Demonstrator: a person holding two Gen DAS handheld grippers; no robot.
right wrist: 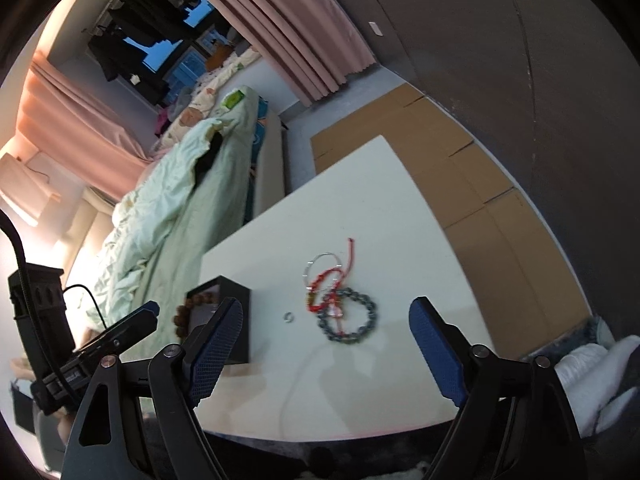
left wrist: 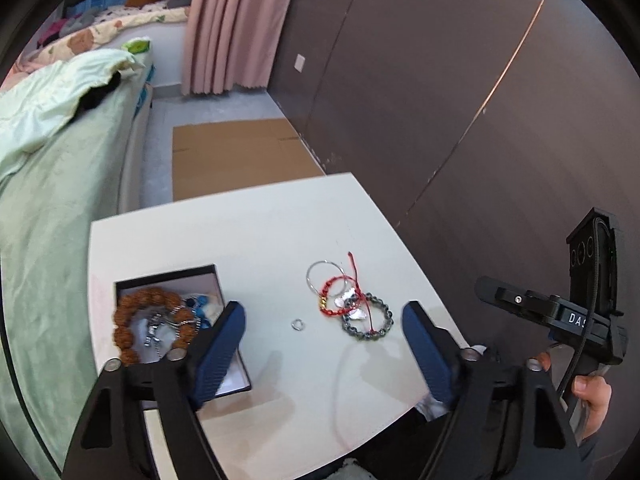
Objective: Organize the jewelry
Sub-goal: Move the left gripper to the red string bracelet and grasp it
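Note:
A heap of jewelry lies on the white table (left wrist: 260, 232): a red cord bracelet (left wrist: 335, 295), a thin silver bangle (left wrist: 325, 276), a dark bead bracelet (left wrist: 368, 318) and silver charms. A small silver ring (left wrist: 297, 324) lies apart to their left. An open black box (left wrist: 176, 320) at the table's left holds a brown wooden bead bracelet (left wrist: 136, 320) and blue pieces. My left gripper (left wrist: 324, 350) hangs open above the table, nothing between its blue pads. In the right wrist view my right gripper (right wrist: 326, 354) is open too, short of the dark bead bracelet (right wrist: 348, 318), the ring (right wrist: 289, 317) and the box (right wrist: 224, 312).
A bed with a pale green cover (left wrist: 52, 184) runs along the table's left side. Flattened cardboard (left wrist: 236, 156) lies on the floor beyond the table, beside a dark wall (left wrist: 440, 100). Pink curtains (left wrist: 236, 28) hang at the back. A hand (left wrist: 592, 396) grips the other gripper's handle at right.

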